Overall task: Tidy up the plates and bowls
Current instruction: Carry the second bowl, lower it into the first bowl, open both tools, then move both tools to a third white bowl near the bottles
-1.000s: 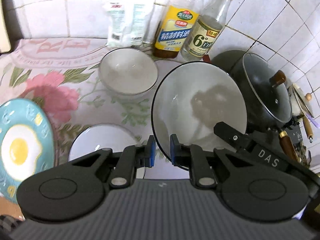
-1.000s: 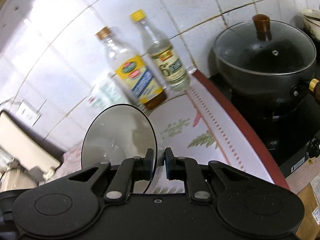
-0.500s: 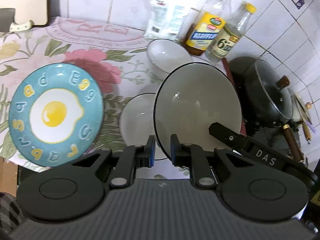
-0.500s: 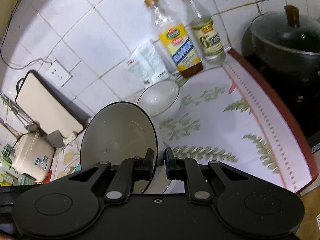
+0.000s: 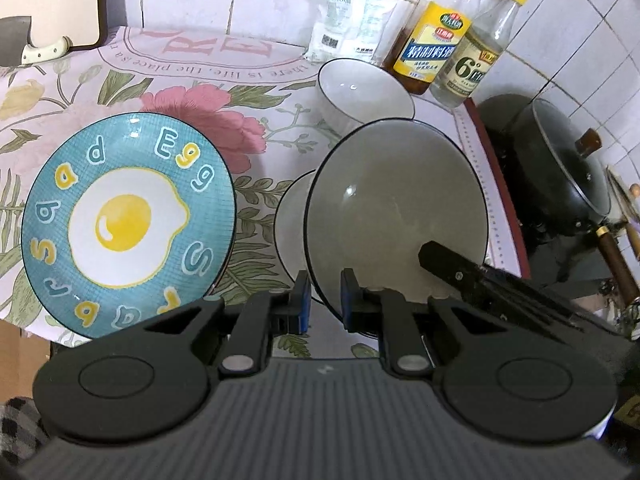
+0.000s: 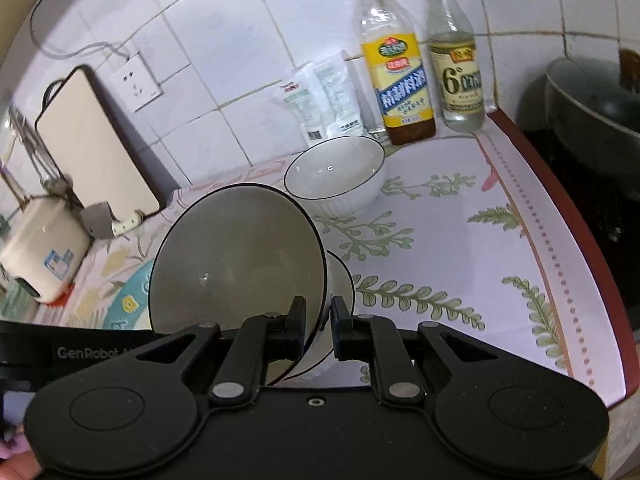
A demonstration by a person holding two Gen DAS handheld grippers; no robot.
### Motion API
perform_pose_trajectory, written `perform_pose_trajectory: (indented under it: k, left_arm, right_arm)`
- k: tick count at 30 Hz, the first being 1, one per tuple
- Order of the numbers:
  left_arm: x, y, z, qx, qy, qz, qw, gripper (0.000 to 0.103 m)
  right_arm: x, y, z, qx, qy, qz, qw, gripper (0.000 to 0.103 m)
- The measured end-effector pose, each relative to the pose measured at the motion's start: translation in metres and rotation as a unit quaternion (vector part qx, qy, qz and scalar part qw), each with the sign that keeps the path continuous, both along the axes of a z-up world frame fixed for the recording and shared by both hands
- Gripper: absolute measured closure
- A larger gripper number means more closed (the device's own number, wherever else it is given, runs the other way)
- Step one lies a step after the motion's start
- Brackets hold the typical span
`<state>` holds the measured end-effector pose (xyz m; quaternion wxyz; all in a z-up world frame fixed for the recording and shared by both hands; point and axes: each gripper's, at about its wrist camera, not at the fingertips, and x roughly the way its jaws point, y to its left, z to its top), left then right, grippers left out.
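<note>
Both grippers are shut on the rim of one large grey bowl with a black rim point(image 5: 396, 208), held tilted above the counter; it also shows in the right wrist view point(image 6: 236, 260). My left gripper point(image 5: 323, 300) pinches its near rim; my right gripper point(image 6: 318, 328) pinches the rim too. Under the held bowl a white bowl point(image 5: 290, 224) sits on the counter, partly hidden, and shows in the right wrist view point(image 6: 340, 284). A second white bowl point(image 5: 364, 92) stands near the wall, seen again in the right wrist view point(image 6: 336, 172). A teal egg-pattern plate point(image 5: 124, 220) lies at the left.
Two bottles point(image 5: 436, 36) point(image 5: 476, 56) and a white packet point(image 5: 344, 16) stand by the tiled wall. A black pot with glass lid point(image 5: 560, 168) sits on the stove at right. A cutting board point(image 6: 92, 144) and a small white appliance point(image 6: 40, 248) are at far left.
Both grippers and the held grey bowl have pulled back and to the left; the teal plate and the white bowl beneath have come further into view. The grip has not changed.
</note>
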<state>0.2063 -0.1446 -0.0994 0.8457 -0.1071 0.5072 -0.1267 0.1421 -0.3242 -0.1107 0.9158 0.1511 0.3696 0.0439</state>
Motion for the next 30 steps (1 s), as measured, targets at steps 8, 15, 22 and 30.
perform_pose_trajectory:
  k: [8, 15, 22, 30]
  left_arm:
    - [0.015, -0.001, -0.019, 0.011, 0.026, 0.003, 0.9996, 0.089]
    - [0.026, -0.005, -0.018, 0.030, 0.038, -0.005, 0.9988, 0.089]
    - [0.031, -0.009, -0.020, 0.037, 0.066, -0.013, 0.9971, 0.089]
    - [0.035, -0.013, -0.023, 0.043, 0.075, -0.007, 0.9962, 0.086]
  right_arm:
    - [0.021, 0.010, -0.013, -0.047, 0.019, 0.033, 0.998, 0.086]
    - [0.030, 0.020, -0.015, -0.095, 0.021, 0.050, 0.994, 0.086]
    - [0.028, 0.029, -0.010, -0.128, 0.035, 0.044, 0.990, 0.086]
    - [0.030, 0.033, -0.015, -0.159, 0.040, -0.003, 0.987, 0.086]
